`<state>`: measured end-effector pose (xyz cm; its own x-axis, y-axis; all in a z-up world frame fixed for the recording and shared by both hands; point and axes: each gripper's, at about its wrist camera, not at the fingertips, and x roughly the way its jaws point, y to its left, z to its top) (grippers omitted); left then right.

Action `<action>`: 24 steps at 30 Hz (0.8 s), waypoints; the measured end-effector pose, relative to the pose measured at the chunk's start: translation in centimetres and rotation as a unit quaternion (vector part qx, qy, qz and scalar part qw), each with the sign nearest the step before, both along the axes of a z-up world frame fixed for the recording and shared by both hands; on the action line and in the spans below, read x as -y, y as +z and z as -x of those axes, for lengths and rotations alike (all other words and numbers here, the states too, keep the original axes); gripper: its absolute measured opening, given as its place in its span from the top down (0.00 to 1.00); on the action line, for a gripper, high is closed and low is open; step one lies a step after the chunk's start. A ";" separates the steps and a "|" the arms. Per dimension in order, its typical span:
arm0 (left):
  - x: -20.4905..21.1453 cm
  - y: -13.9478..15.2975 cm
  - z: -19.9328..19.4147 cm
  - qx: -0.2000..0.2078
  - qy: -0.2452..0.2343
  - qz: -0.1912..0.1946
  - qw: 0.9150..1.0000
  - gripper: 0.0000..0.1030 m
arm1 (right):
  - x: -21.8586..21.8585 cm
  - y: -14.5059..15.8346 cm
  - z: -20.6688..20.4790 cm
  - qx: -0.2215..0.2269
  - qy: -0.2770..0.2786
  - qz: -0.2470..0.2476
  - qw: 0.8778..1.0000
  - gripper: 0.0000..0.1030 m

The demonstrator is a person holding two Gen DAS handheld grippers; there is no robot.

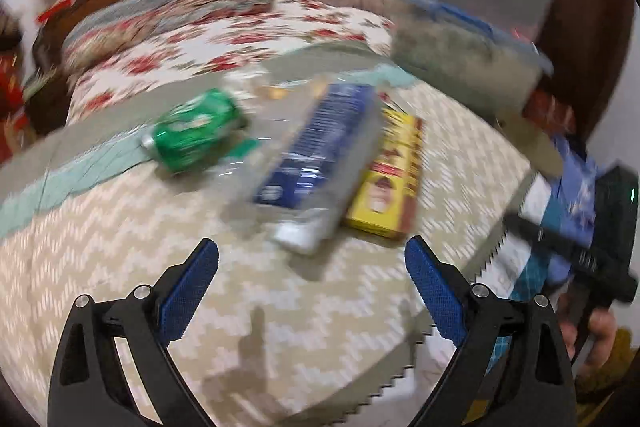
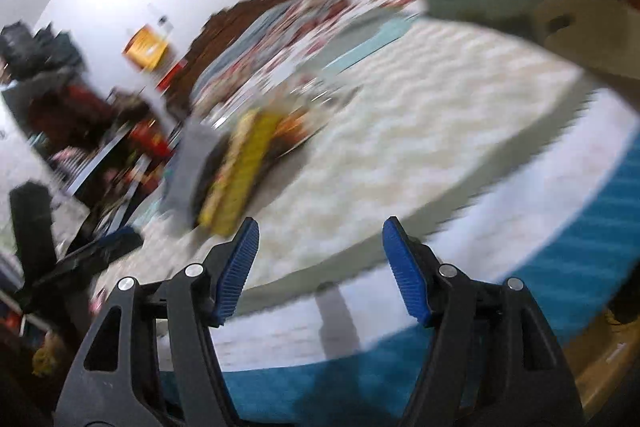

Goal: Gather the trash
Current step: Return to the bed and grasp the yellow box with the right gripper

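- Left gripper (image 1: 311, 277) held low over the chevron-patterned cover (image 1: 120, 247), tilted forward and down, blue-padded fingers (image 1: 188, 293) spread wide with nothing between them.
- Just ahead of its fingertips, lying flat: a blurred clear plastic bottle with a blue label (image 1: 316, 163), cap end nearest the gripper, body angled up and to the right.
- Touching or just beside the bottle's right side: a yellow and red box (image 1: 390, 175), also flat on the cover.
- Left of the bottle and a little apart: a green soda can (image 1: 192, 131) on its side, top end pointing left.
- Stacked clear storage tubs with blue lids (image 1: 492, 11) at the upper right, beyond the trash.
- Floral bedspread (image 1: 224, 27) behind the cover, dark wooden headboard beyond.
- At the far right edge of the left wrist view: part of the other black tool, gripped by a hand (image 1: 596, 331).
- Right gripper (image 2: 320, 263) rolled to one side, so the scene appears slanted; fingers (image 2: 236, 275) apart, empty, hovering over the edge of the cover above a teal surface (image 2: 560, 279).
- In this heavily smeared view, yellow box (image 2: 244, 167) and a grey shape, likely the bottle, well ahead and left of the fingertips; can not identifiable.
- Pale wooden board with a hole (image 2: 580, 31) at the upper right.
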<state>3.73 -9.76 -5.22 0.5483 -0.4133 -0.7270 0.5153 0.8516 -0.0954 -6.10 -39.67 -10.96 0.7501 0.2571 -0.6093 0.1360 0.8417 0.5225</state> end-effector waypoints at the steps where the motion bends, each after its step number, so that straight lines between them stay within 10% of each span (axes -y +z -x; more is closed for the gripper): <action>1: -0.9 0.1 -0.5 -0.005 0.008 0.014 1.000 0.13 | -1.1 0.4 -0.5 0.001 0.013 0.009 1.000 0.37; 10: -4.2 -0.3 -0.5 -0.022 0.016 0.055 0.998 0.12 | -6.0 5.9 -12.3 0.038 0.078 0.023 0.996 0.43; 14: -6.0 -0.8 0.3 -0.022 0.030 0.055 0.998 0.12 | -9.4 4.3 -16.8 -0.022 0.136 0.014 0.990 0.44; 18: -8.5 -1.4 0.4 -0.022 0.045 0.053 0.997 0.11 | -17.3 2.4 -14.8 -0.034 0.255 0.050 0.965 0.45; 24: -9.0 -2.7 -0.3 -0.043 0.045 0.061 0.996 0.11 | -13.6 3.8 -9.3 0.024 0.148 0.041 0.988 0.42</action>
<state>4.00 -0.72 -7.93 0.5258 -0.4527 -0.7201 0.4222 0.8739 -0.2412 3.18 -26.05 -7.12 0.6786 0.4206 -0.6022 -0.1462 0.8808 0.4504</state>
